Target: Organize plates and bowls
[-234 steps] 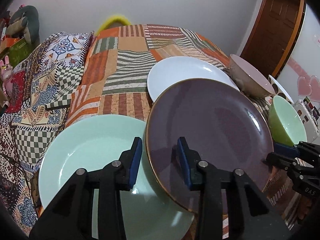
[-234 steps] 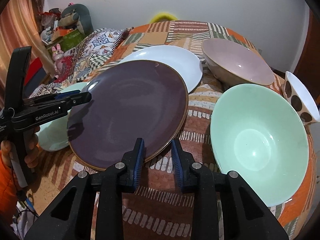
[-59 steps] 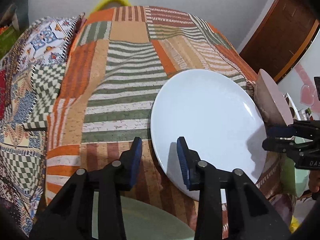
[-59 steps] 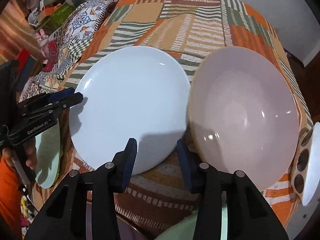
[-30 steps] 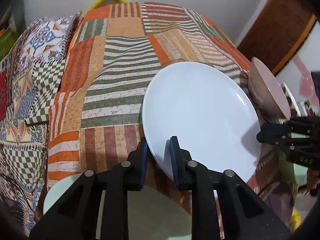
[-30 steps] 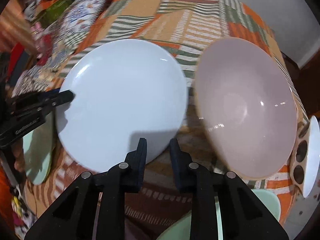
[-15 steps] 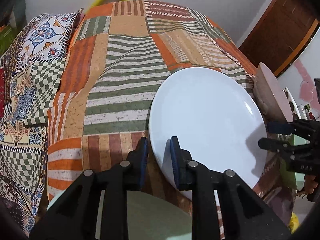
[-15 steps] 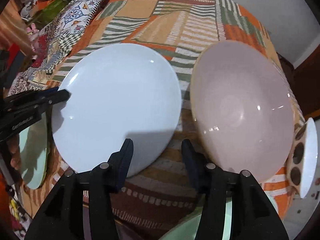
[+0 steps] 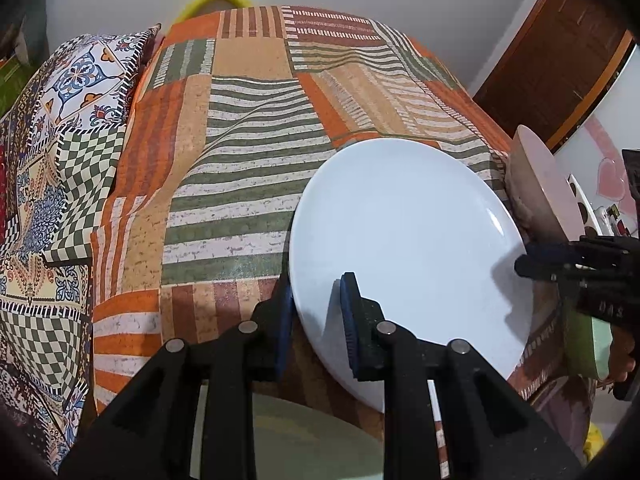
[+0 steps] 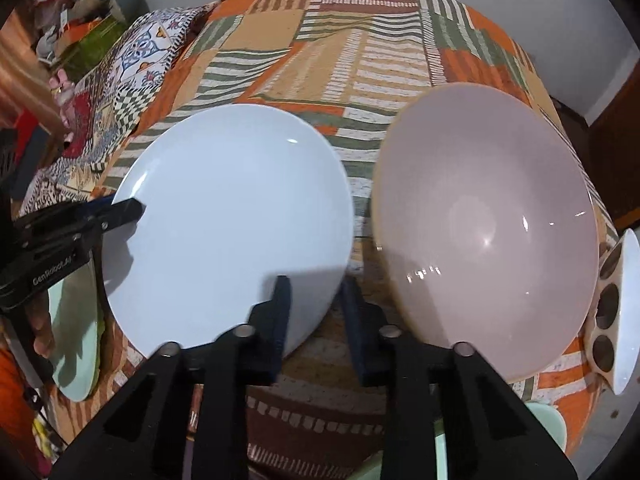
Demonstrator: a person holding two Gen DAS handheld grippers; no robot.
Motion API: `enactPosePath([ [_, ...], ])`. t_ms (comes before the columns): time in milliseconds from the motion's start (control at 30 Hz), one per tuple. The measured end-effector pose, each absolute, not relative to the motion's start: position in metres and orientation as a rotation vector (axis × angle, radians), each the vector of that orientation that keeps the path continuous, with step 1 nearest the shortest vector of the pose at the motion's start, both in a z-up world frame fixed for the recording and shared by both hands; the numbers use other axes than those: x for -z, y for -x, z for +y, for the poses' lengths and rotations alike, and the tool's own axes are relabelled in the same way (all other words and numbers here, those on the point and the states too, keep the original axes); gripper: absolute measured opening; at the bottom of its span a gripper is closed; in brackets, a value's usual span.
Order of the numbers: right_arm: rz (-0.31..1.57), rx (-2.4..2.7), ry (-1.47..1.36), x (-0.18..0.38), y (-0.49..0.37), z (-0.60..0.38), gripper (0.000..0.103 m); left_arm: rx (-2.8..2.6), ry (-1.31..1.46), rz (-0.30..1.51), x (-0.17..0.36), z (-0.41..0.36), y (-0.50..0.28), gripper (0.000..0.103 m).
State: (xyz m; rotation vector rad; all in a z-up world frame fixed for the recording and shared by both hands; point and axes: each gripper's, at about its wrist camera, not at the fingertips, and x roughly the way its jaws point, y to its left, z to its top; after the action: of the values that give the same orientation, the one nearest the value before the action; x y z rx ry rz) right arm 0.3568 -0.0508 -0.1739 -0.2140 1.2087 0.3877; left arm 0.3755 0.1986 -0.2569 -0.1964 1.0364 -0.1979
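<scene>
At the far left a patterned pillow [image 9: 76, 92] is seen lying on the bed, whose patchwork bedspread [image 9: 248, 128] of orange, green and brown striped squares carries all the crockery. One pale mint-green plate [image 10: 76, 340] is seen at the near left edge of the bed, partly hidden behind the left tool in the right wrist view. The left tool [image 9: 316, 312] is seen with its blue-padded fingers [image 9: 349, 320] set on either side of the near left rim of the white plate [image 9: 408, 240], one above and one below; whether the pads actually press on the rim cannot be told. This one white plate is round, plain, glossy and faintly bluish, with a small highlight near its far rim, and it is found in the middle of the bed, just beside the pink bowl. The right tool [image 10: 316, 308] is seen with its fingers apart, one over the plate's near right rim and the other over the bedspread; nothing is pinched between them. To the right, one large pale pink bowl [image 10: 484, 224] is seen, smooth and shiny inside, with light spots near its bottom. At the far right one white bowl with brown dots [image 10: 616, 316] is seen on edge, close beside the pink bowl. A mint-green bowl [image 10: 544, 416] is partly seen at the near right, mostly cut off. In all, two plates and three bowls are counted.
</scene>
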Motion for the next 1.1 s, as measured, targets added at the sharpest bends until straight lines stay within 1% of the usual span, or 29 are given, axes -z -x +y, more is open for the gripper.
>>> enactPosePath([
  [200, 1.235, -0.418, 0.192, 0.175, -0.352, -0.054, 0.02, 0.225, 0.154, 1.056, 0.253, 0.196, -0.367, 0.022],
  [333, 1.241, -0.416, 0.171, 0.176, -0.353, -0.056, 0.018, 0.242, 0.215, 1.084, 0.258, 0.205, -0.371, 0.021],
  [400, 1.231, -0.403, 0.216, 0.178, -0.351, -0.05, 0.019, 0.231, 0.224, 1.071, 0.258, 0.208, -0.373, 0.022],
  [600, 1.216, -0.388, 0.241, 0.179, -0.355, -0.046, 0.02, 0.225, 0.21, 1.056, 0.259, 0.203, -0.379, 0.022],
  [667, 1.22, -0.393, 0.238, 0.181, -0.356, -0.045, 0.023, 0.222, 0.203, 1.05, 0.259, 0.202, -0.379, 0.022],
  [733, 1.215, -0.392, 0.249, 0.182, -0.355, -0.043, 0.023, 0.224, 0.207, 1.049, 0.259, 0.203, -0.379, 0.022],
  [800, 1.216, -0.4, 0.235, 0.181, -0.355, -0.045, 0.022, 0.218, 0.204, 1.047, 0.258, 0.203, -0.378, 0.022],
  [900, 1.226, -0.417, 0.166, 0.179, -0.355, -0.054, 0.017, 0.199, 0.199, 1.039, 0.256, 0.201, -0.375, 0.022],
  [1100, 1.204, -0.433, 0.168, 0.175, -0.342, -0.055, 0.017, 0.188, 0.188, 1.025, 0.251, 0.196, -0.367, 0.022],
])
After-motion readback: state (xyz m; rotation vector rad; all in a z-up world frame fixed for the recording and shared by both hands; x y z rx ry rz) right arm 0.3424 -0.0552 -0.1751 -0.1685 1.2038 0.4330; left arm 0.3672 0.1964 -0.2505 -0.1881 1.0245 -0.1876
